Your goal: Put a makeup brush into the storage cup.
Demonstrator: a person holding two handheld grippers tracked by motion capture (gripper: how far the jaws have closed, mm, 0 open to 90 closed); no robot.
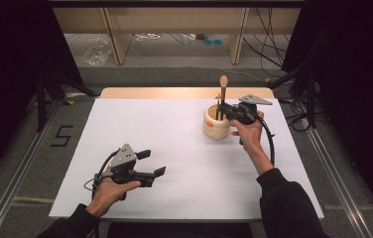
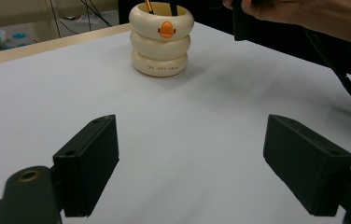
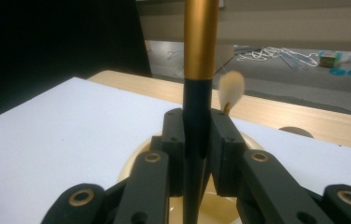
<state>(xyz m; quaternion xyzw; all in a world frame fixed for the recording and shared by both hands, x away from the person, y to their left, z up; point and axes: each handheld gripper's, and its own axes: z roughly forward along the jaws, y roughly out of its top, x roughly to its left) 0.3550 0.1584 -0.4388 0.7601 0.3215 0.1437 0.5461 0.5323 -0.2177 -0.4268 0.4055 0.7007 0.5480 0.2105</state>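
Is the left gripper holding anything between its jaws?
No: in the left gripper view the left gripper has its jaws spread wide with just the bare white table between them.

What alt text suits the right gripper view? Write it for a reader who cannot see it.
The right gripper is shut on an upright black-and-gold brush handle above a cream holder on the white table. A fluffy brush tip shows behind.

I'm looking at a white table (image 1: 174,148) with a bare wooden strip along its far edge; the one thing standing on it is a cream ringed holder (image 1: 216,123), at the far right
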